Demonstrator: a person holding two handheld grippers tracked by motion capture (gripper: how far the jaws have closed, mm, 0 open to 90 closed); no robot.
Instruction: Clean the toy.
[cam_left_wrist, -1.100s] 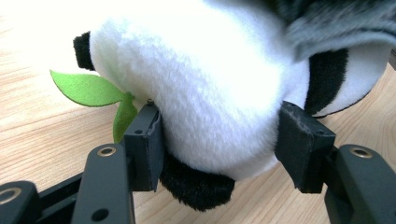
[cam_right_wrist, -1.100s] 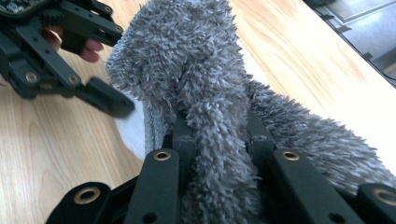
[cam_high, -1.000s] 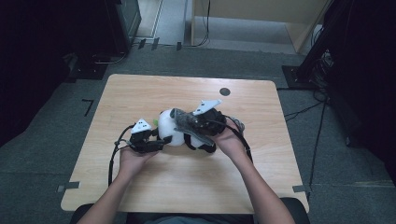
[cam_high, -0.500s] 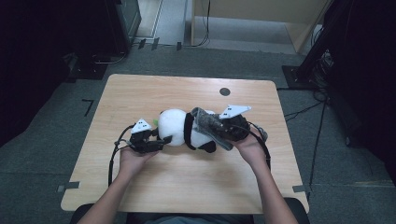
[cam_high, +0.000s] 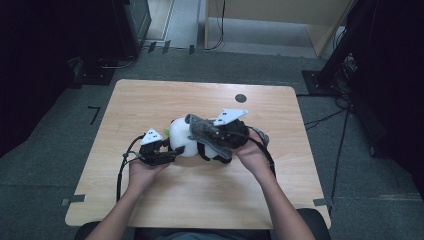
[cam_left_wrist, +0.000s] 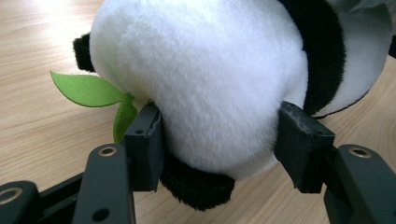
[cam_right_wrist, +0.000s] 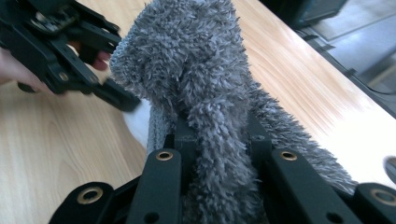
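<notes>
So in the high view your forearms come up from the bottom edge and angle in toward the middle of the light wooden worktop (cam_high: 150, 100). They meet around the white-and-black plush panda toy (cam_high: 182, 137), which lies on the wood just left of the frame centre.

Your left hand (cam_high: 142, 170) sits palm-up under the left tongs (cam_high: 172, 152), low and close to the wood, with the tongs pointing to the right of the frame at the panda. In the left gripper view they're pinching the panda's white fluffy body: one black pad presses into the fur at the lower left, the other at the lower right, and the fur bulges out between them. A green felt leaf (cam_left_wrist: 88, 88) pokes out at the left of that view, right beside the left-hand pad, and a black plush bit hangs below the white fur at the bottom centre.

Your right hand (cam_high: 252, 150) is at centre-right of the high view, wrist cocked, with the right tongs (cam_high: 200, 125) aimed left across the top of the panda. They're squeezed tight on a shaggy grey microfibre cloth (cam_right_wrist: 201, 84). In the right gripper view the cloth stands up from between the pads and fills the middle of the frame, and your left tongs show in the upper left corner there. In the high view the grey cloth drapes over the panda's right side.
</notes>
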